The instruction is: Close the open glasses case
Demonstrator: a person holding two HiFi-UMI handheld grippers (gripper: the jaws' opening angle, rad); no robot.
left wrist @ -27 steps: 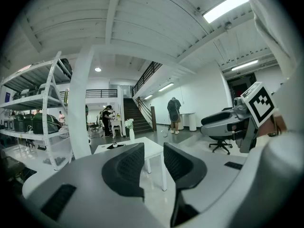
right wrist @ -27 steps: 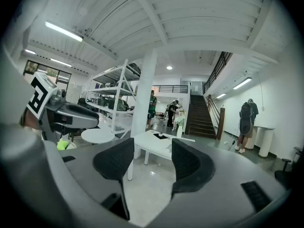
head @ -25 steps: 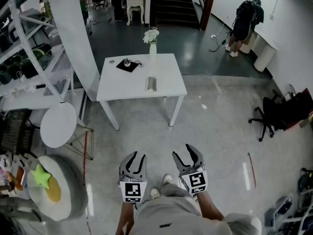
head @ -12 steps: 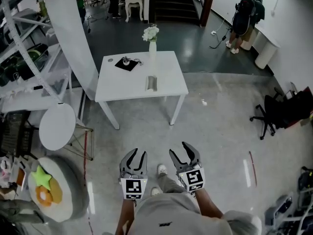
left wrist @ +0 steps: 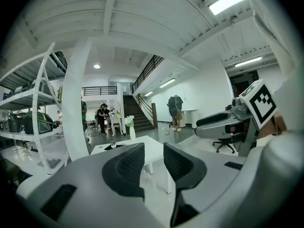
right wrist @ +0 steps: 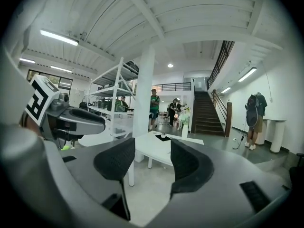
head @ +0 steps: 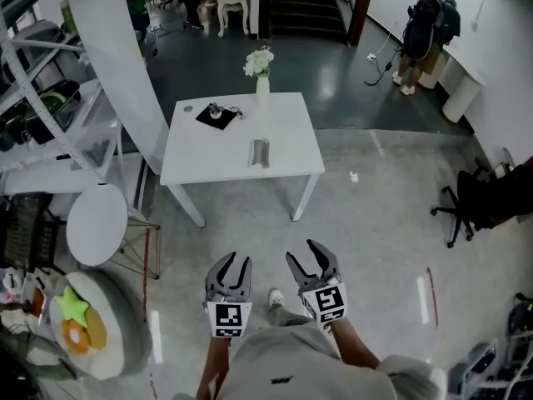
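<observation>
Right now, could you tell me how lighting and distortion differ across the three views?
Head view: evenly lit, soft sheen on the dark floor beyond the white table. Both gripper views: strong fisheye bending, black vignetted corners, glaring ceiling strip lights.

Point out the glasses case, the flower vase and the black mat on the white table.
glasses case [head: 261, 152]: head view, middle of the case.
flower vase [head: 263, 88]: head view, its white body.
black mat [head: 207, 116]: head view, bare part near its left corner.
</observation>
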